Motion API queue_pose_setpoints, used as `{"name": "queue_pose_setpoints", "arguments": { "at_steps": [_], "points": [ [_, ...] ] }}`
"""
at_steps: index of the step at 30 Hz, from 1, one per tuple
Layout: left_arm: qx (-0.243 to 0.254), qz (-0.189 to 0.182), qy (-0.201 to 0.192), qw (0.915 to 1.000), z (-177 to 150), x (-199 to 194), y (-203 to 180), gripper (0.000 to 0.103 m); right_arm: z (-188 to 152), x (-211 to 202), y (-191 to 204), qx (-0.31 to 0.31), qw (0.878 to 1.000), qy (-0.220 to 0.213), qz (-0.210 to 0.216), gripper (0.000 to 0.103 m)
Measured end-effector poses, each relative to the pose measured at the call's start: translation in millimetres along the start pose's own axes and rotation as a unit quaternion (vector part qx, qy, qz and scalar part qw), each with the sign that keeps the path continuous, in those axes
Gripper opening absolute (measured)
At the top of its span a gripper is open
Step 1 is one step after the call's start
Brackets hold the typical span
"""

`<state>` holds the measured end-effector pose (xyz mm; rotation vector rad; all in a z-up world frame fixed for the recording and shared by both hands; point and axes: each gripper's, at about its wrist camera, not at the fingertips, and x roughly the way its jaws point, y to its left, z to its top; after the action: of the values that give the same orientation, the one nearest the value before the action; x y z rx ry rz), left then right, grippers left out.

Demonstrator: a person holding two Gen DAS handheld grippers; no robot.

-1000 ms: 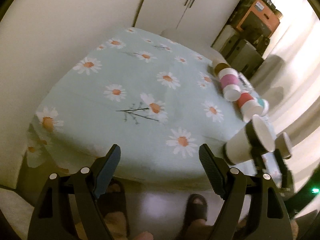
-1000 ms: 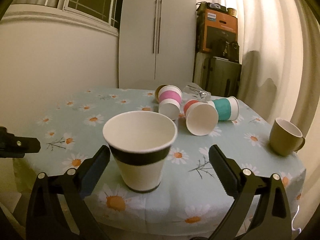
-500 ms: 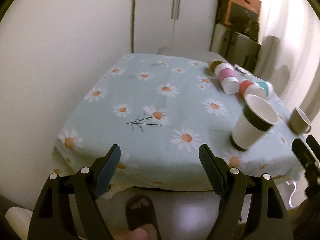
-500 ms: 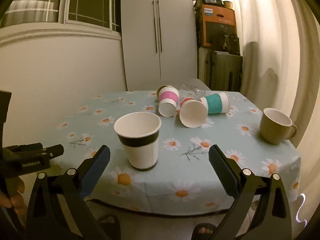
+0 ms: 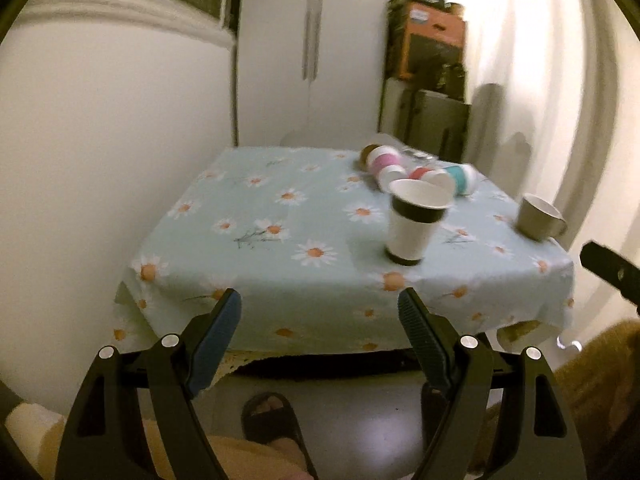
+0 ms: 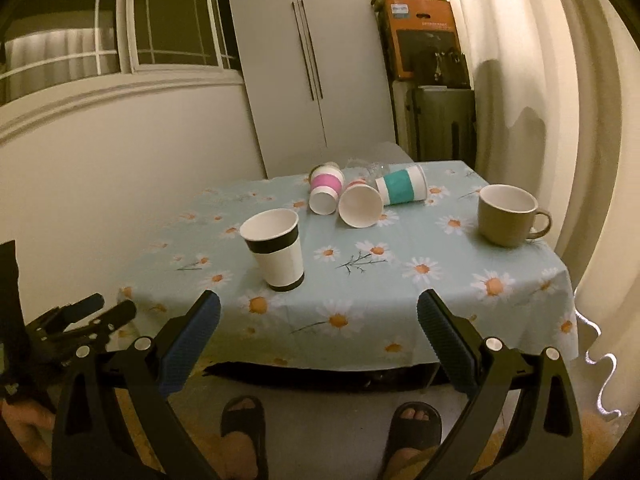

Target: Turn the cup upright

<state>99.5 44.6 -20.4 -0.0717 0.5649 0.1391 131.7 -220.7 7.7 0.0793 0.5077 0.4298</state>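
A white paper cup with a black band (image 6: 276, 250) stands upright near the front edge of the daisy tablecloth (image 6: 440, 304); it also shows in the left wrist view (image 5: 414, 222). My right gripper (image 6: 319, 320) is open and empty, held off the table's front edge, well back from the cup. My left gripper (image 5: 320, 320) is open and empty, also off the table's front edge; it shows at the lower left of the right wrist view (image 6: 100, 312).
Three paper cups lie on their sides at the back: pink-banded (image 6: 326, 192), red-banded (image 6: 360, 208), teal-banded (image 6: 400, 186). An olive mug (image 6: 508, 214) stands upright at the right. A cupboard, boxes and a curtain lie behind. My sandalled feet are below.
Both grippers have pulled back from the table and away from the black-banded cup, which stays standing upright. The left view has swung up to show the whole table.
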Motion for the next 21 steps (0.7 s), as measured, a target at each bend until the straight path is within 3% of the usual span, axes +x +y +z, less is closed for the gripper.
{"name": "queue_pose_setpoints", "arguments": {
  "at_steps": [4, 8, 11, 21],
  "points": [
    [0.033, 0.004, -0.030, 0.9990, -13.6, -28.1, -15.9, 0.079, -4.9, -41.6, 1.3, -0.027, 0.998, -0.049, -0.021, 0.098],
    [0.014, -0.020, -0.070, 0.9973, -24.5, -63.8, -16.6, 0.079, -15.1, -77.5, -5.2, -0.024, 0.997, -0.072, -0.018, 0.098],
    [0.006, -0.031, -0.091, 0.9953, -33.0, -85.0, -16.5, 0.093, -22.3, -91.4, -9.9, -0.016, 0.997, -0.069, -0.009, 0.098],
    [0.035, -0.052, -0.085, 0.9944, -41.1, -88.7, -31.1, 0.095, -33.9, -79.8, 21.6, -0.076, 0.996, -0.039, -0.007, 0.098]
  ]
}}
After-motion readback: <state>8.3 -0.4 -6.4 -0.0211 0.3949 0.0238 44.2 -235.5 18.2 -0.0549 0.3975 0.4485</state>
